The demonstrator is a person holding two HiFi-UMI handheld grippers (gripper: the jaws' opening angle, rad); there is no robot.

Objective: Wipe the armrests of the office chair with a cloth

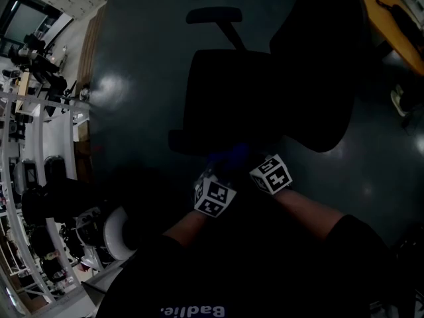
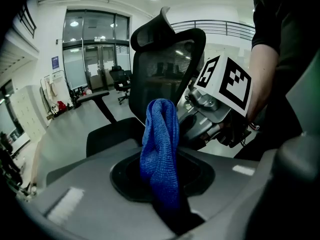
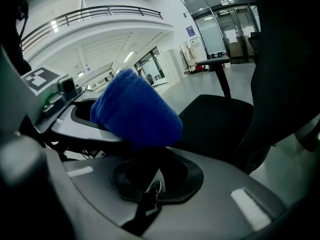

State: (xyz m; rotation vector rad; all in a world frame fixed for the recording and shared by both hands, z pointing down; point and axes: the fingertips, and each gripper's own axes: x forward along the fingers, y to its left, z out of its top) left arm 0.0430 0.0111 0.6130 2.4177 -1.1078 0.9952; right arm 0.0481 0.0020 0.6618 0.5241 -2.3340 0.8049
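The black office chair (image 1: 265, 105) stands ahead of me, its far armrest (image 1: 213, 15) at the top and its near armrest (image 1: 189, 141) just beyond both grippers. A blue cloth (image 1: 228, 158) shows dimly between them. In the left gripper view the cloth (image 2: 159, 144) rises in a bunch out of my left gripper (image 2: 165, 184), which is shut on it, with the mesh backrest (image 2: 165, 69) behind. My right gripper (image 2: 200, 119) hovers close beside the cloth. In the right gripper view the cloth (image 3: 135, 111) sits bunched ahead of my right gripper (image 3: 155, 184), whose jaws look shut and hold nothing.
A wooden desk (image 1: 391, 18) runs along the top right. Metal racks with equipment (image 1: 40, 144) line the left side. Another office chair (image 2: 120, 76) stands far back by the glass doors. Dark glossy floor (image 1: 139, 52) surrounds the chair.
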